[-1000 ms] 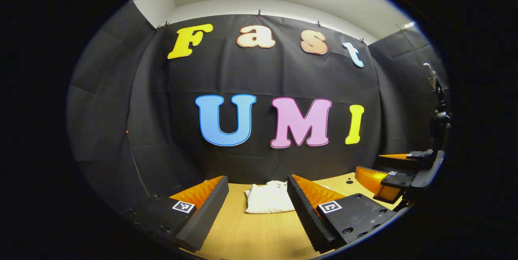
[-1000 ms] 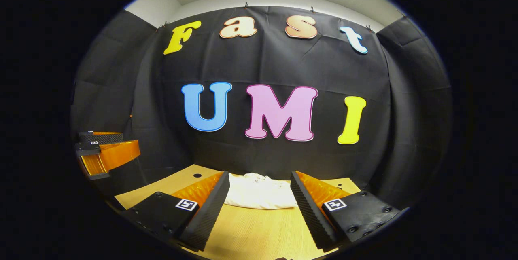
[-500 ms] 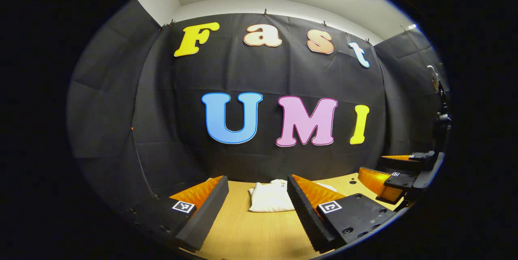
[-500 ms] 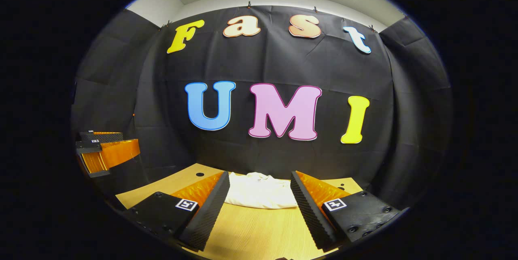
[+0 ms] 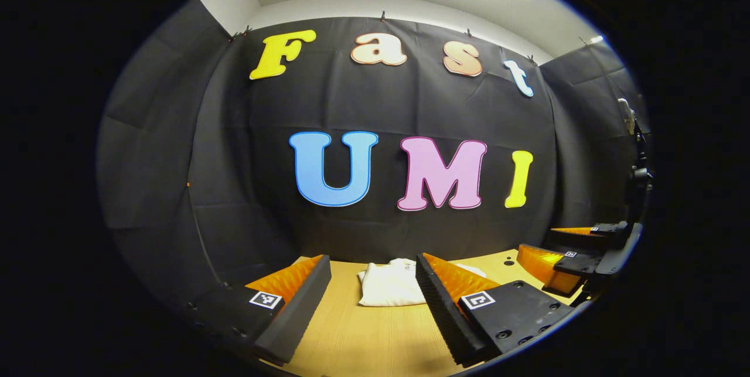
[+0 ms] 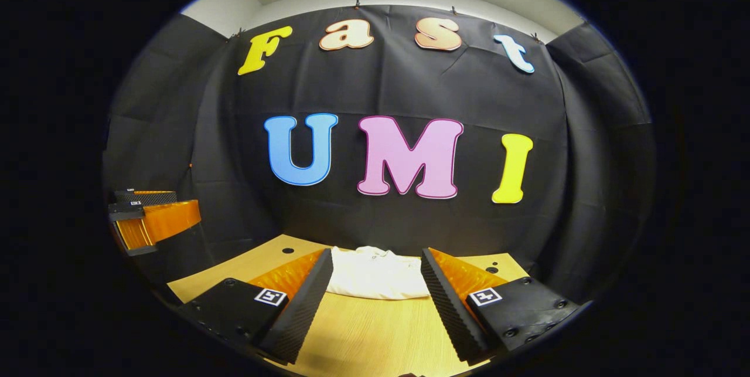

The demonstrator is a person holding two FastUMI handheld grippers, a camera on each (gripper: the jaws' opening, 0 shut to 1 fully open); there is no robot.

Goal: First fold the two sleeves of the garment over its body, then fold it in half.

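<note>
**Both grippers spread and held above the table, folded garment ahead**

I see the white fabric garment [image 5: 391, 285] lying as a compact folded bundle on the light wooden table [image 5: 363, 342], towards the far edge where the table meets the black cloth wall [image 5: 234, 160]. In the left gripper view it sits ahead of my left gripper [image 5: 373, 268], partly hidden behind the right-hand finger. In the right gripper view the same bundle [image 6: 378, 280] lies straight ahead, framed between the two fingers of my right gripper [image 6: 377, 260].

Both grippers are released — each pair of fingers stands wide apart with nothing between them, and neither touches the garment. Both hover over the table, clear of the cloth.

In the left gripper view I also catch the right gripper [image 5: 565, 251] off at the right edge, well apart from the bundle. In the right gripper view the left gripper [image 6: 146, 221] shows at the left edge, raised above the table — also well away from the garment. A few small dark holes [image 6: 287, 250] dot the table near its far edge.
</note>
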